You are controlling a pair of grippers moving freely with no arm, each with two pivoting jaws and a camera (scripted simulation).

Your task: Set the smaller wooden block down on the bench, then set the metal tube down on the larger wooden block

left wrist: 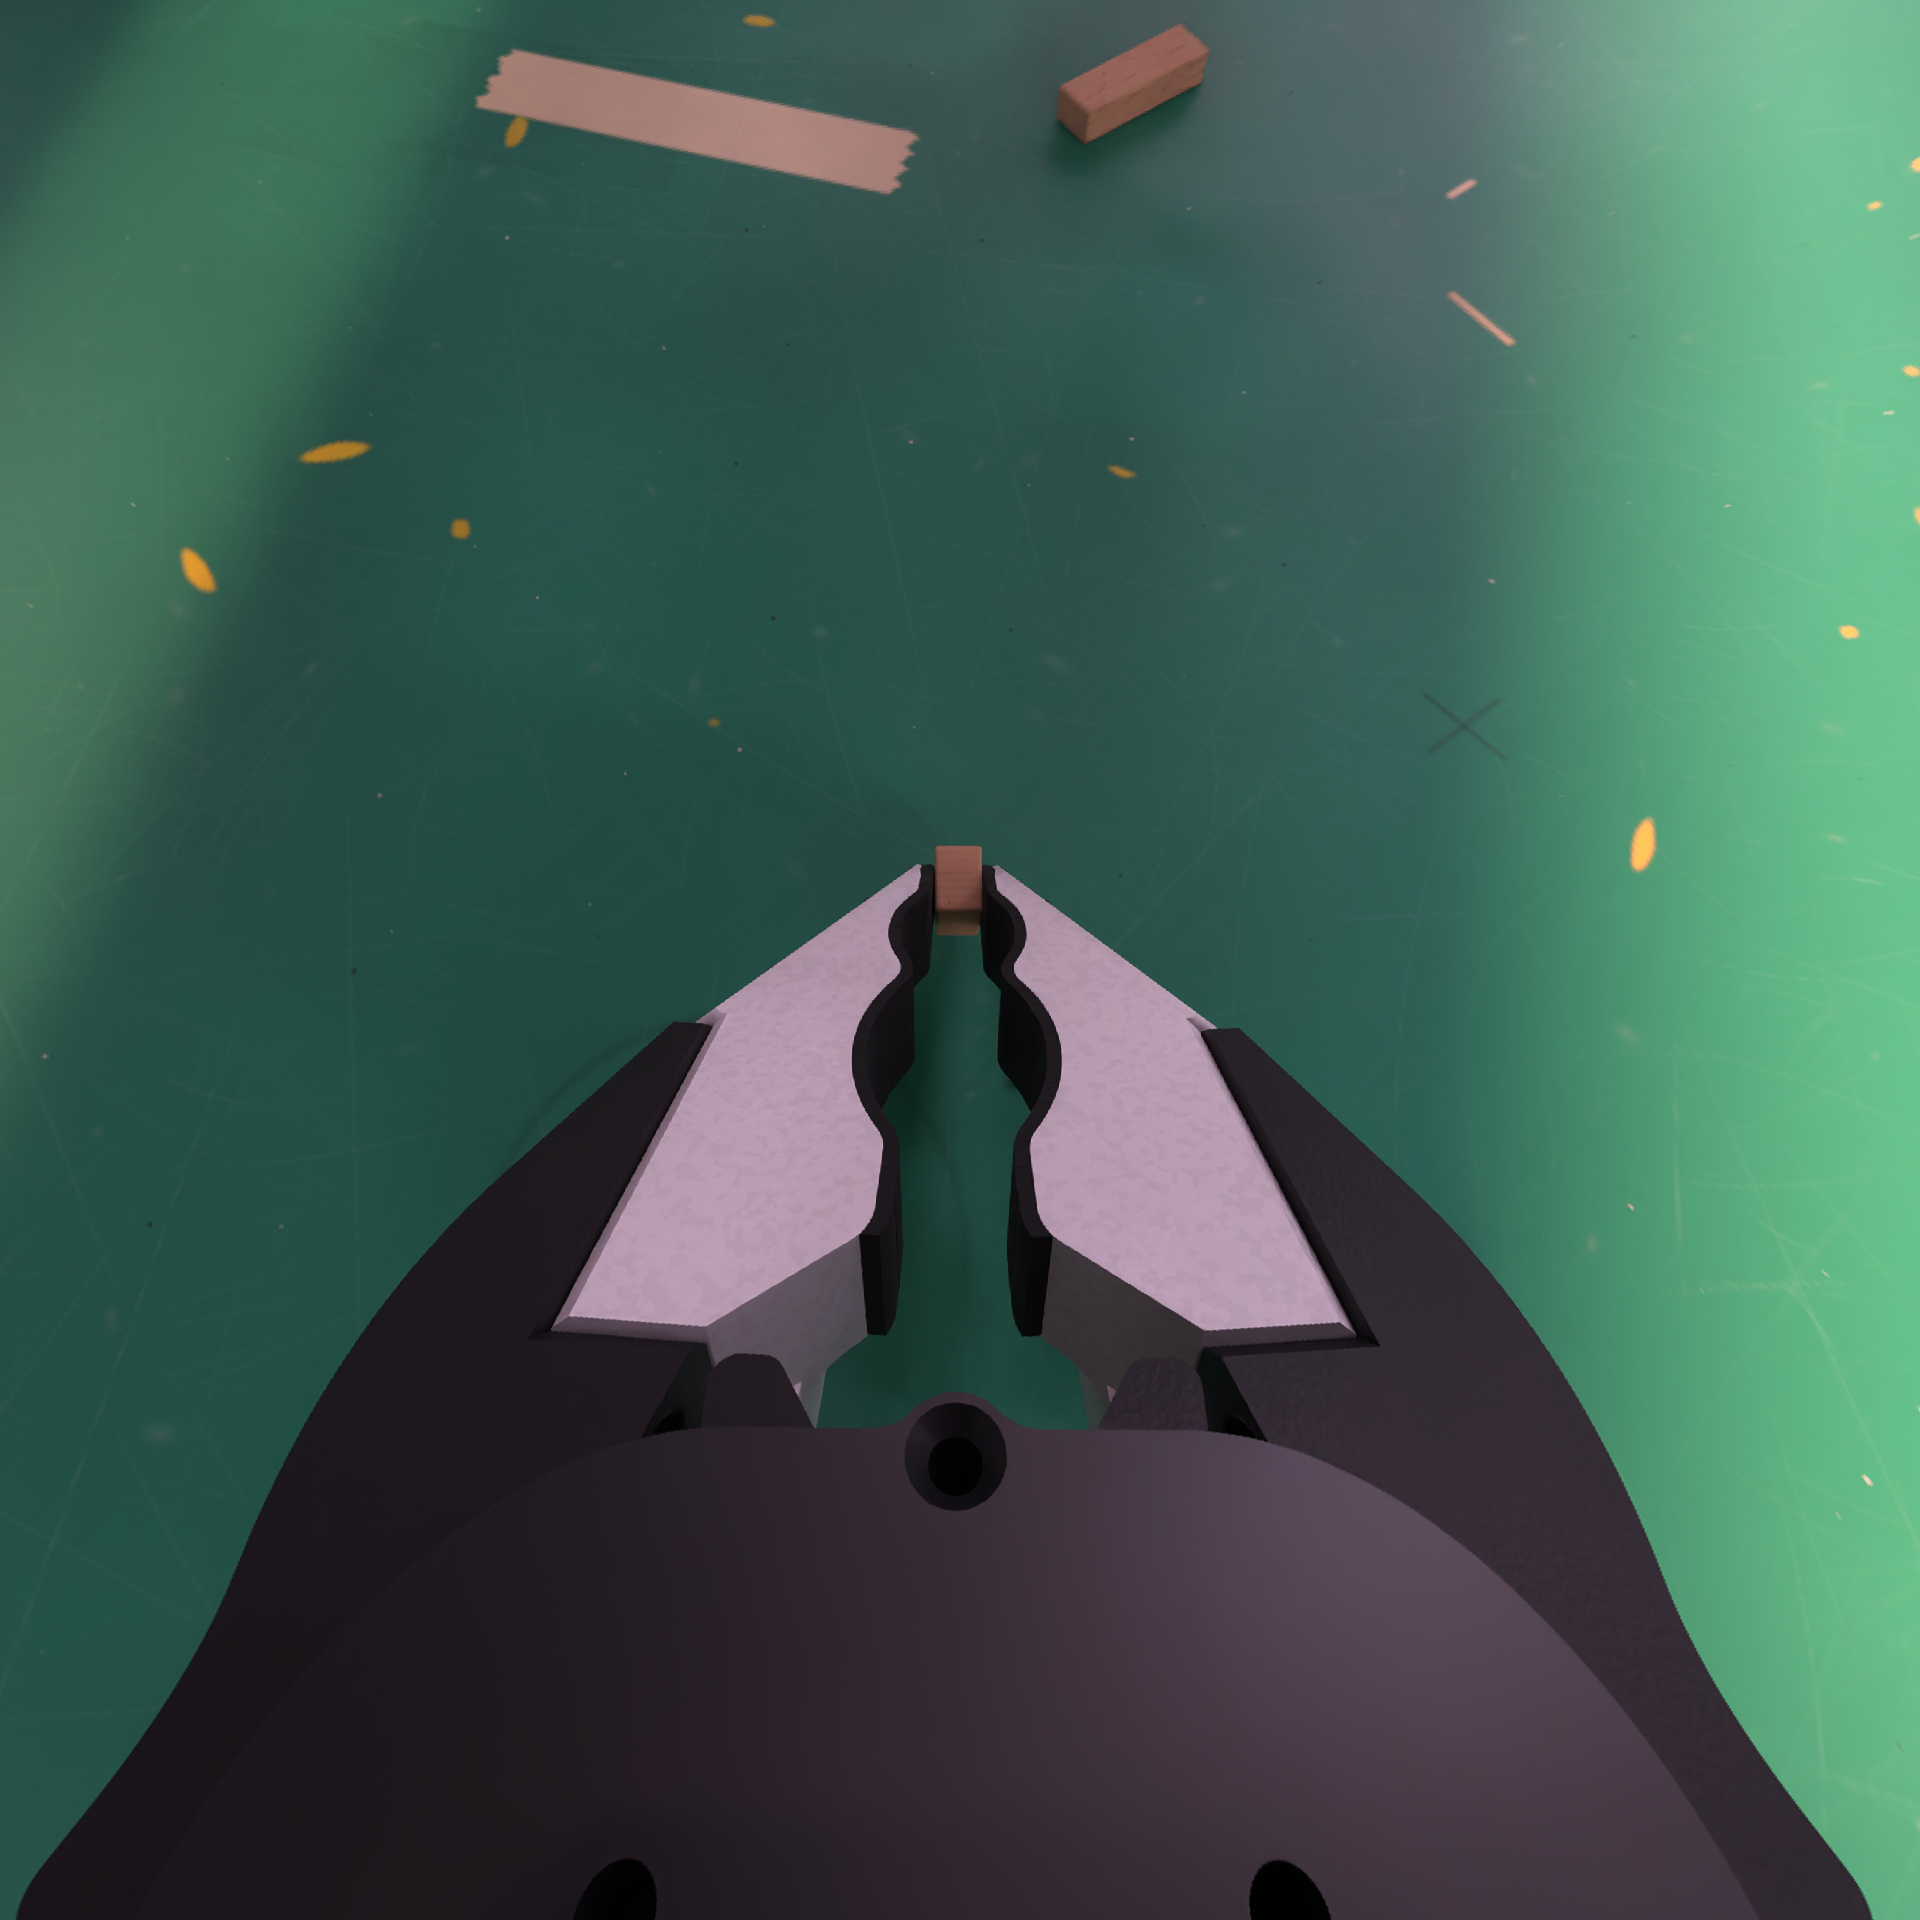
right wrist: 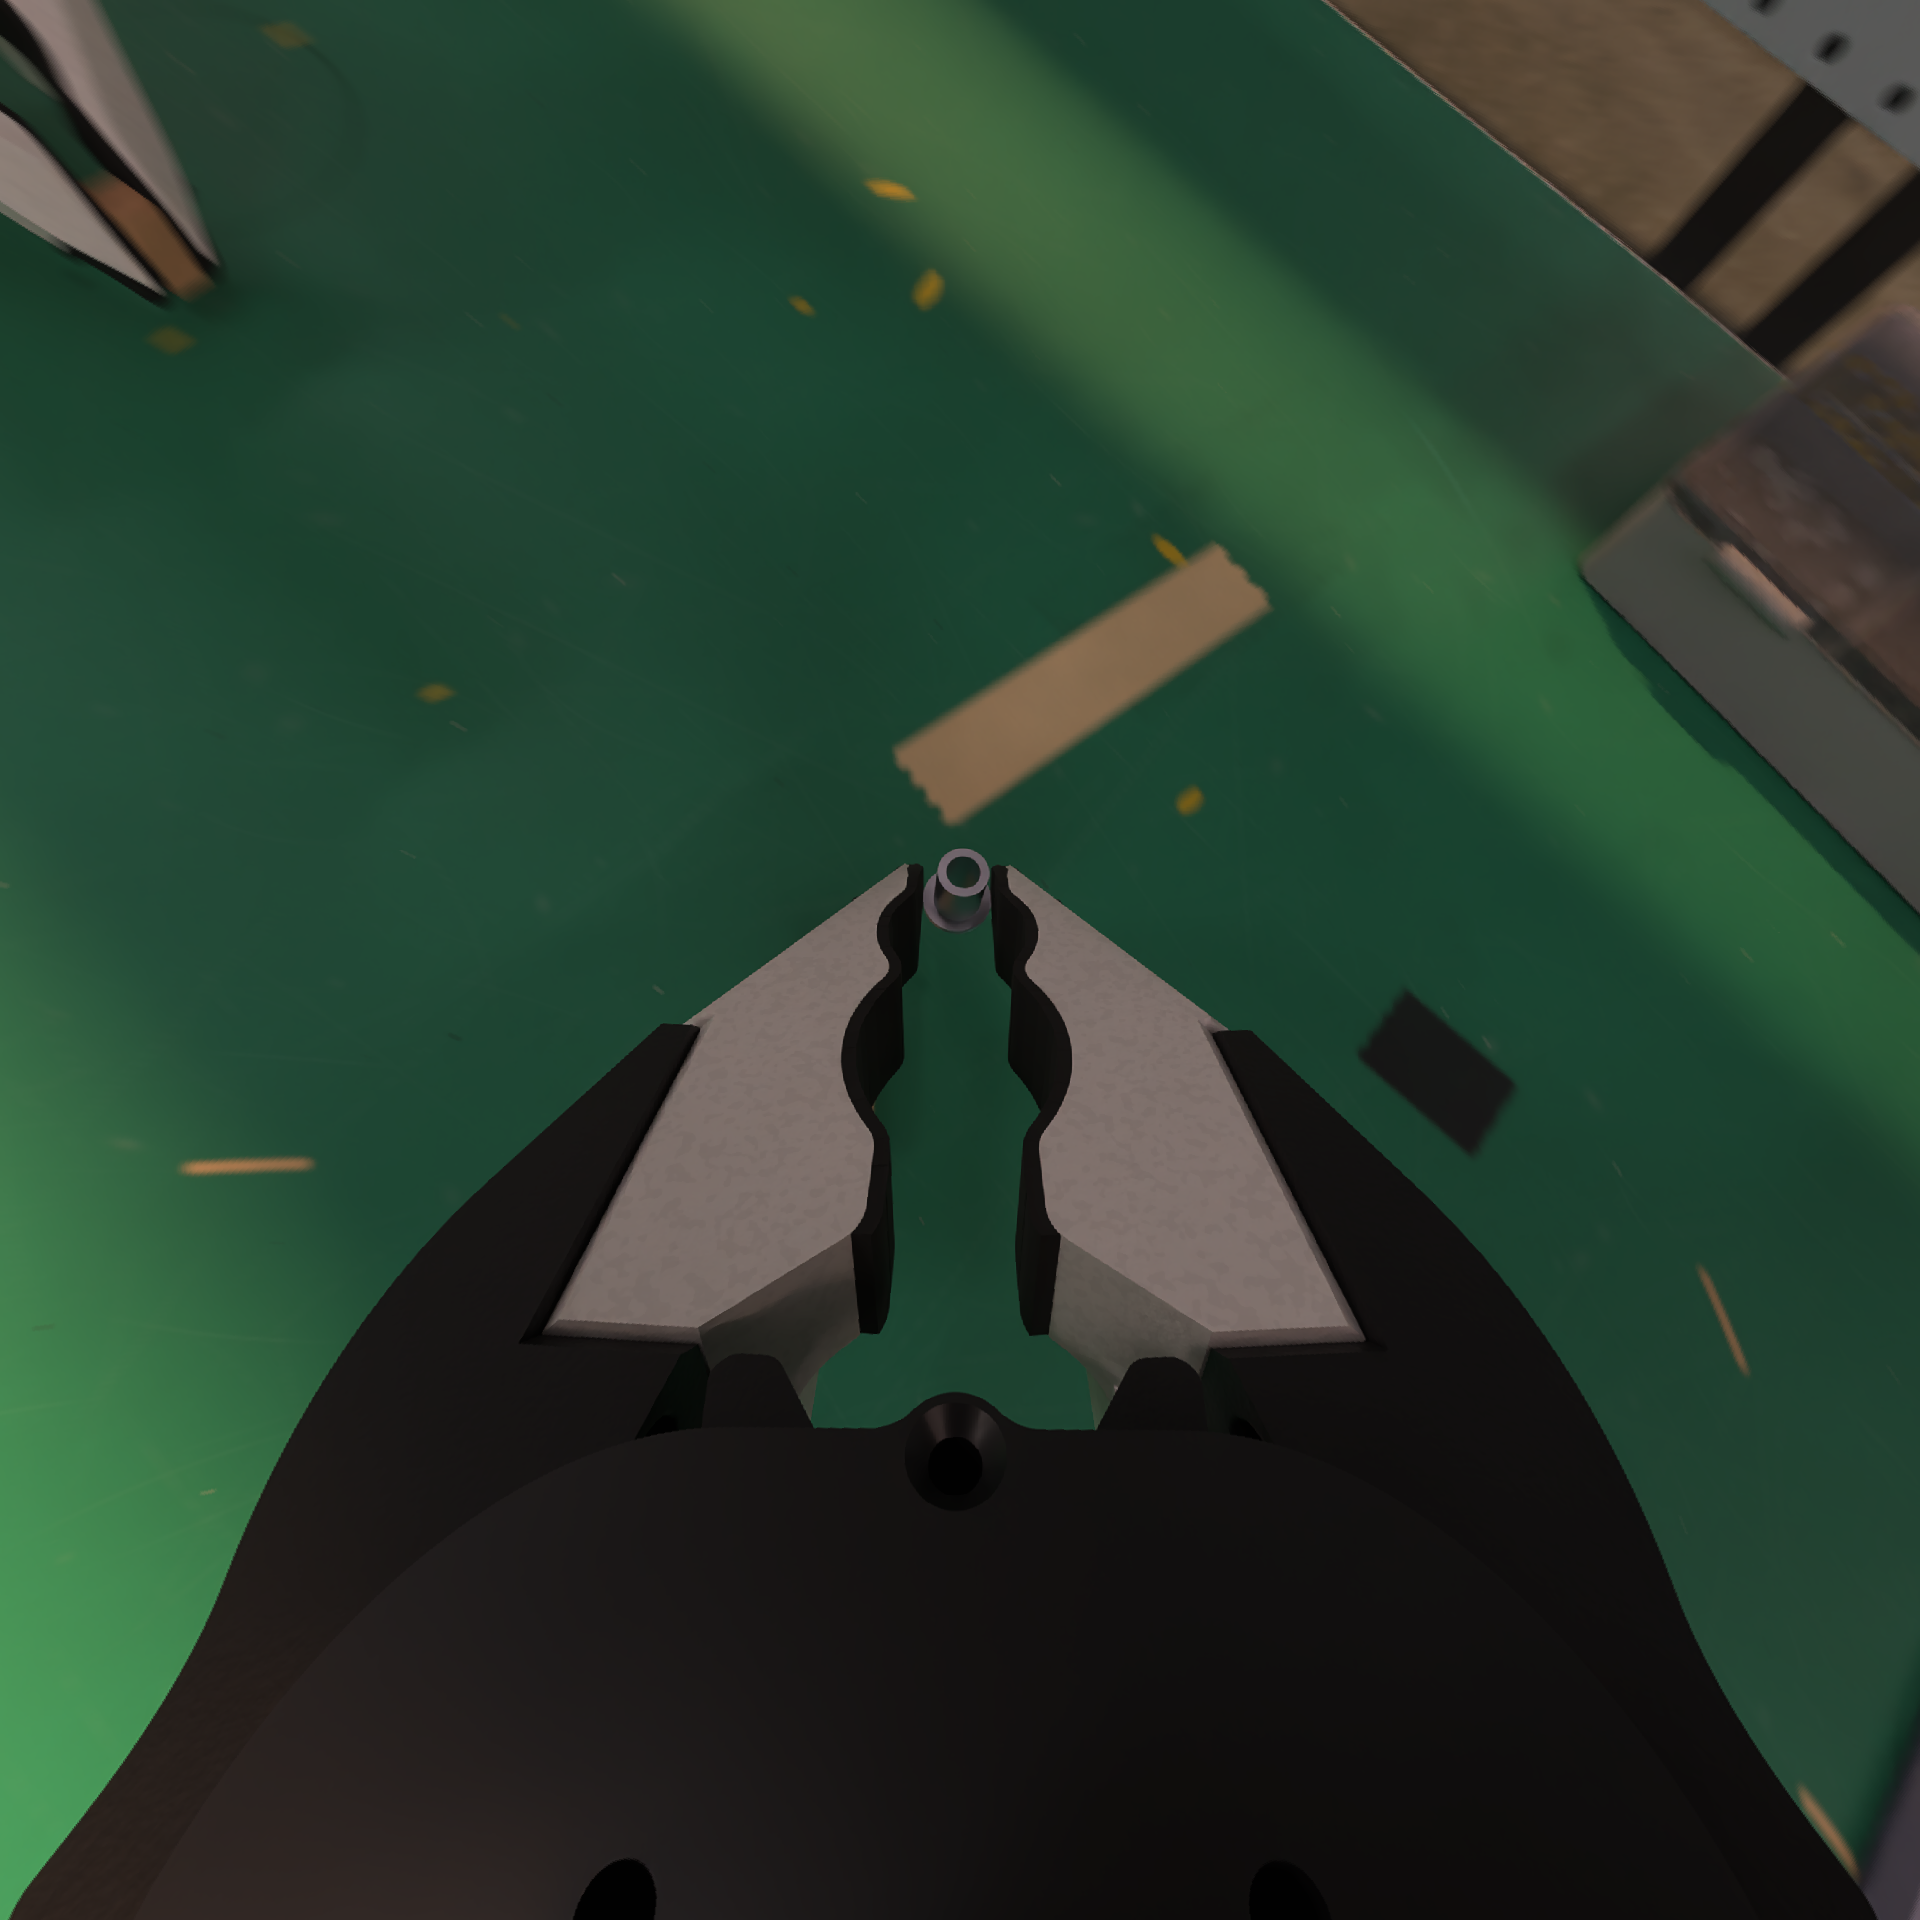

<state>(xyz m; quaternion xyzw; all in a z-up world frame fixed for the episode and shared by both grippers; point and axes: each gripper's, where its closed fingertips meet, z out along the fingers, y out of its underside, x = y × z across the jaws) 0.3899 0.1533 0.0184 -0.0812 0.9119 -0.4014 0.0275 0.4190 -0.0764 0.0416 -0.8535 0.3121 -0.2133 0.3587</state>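
Two grips I hold above the table (left wrist: 623,644): left gripper (left wrist: 957,891) pinches the smaller wooden block (left wrist: 957,878), right gripper (right wrist: 957,896) clamps the metal tube (right wrist: 958,896); the larger wooden block (left wrist: 1132,83) lies far ahead.

Dark green table (left wrist: 623,644) flecked with orange-yellow chips. Reddish-brown smaller wooden block (left wrist: 957,883), with grained larger wooden block (left wrist: 1132,83) upper right. Pinkish-tan masking tape strip (left wrist: 696,120) at top. Mottled grey fingers (left wrist: 758,1122) edged black. Silvery grey metal tube (right wrist: 959,894); black patch (right wrist: 1437,1070) lower right.
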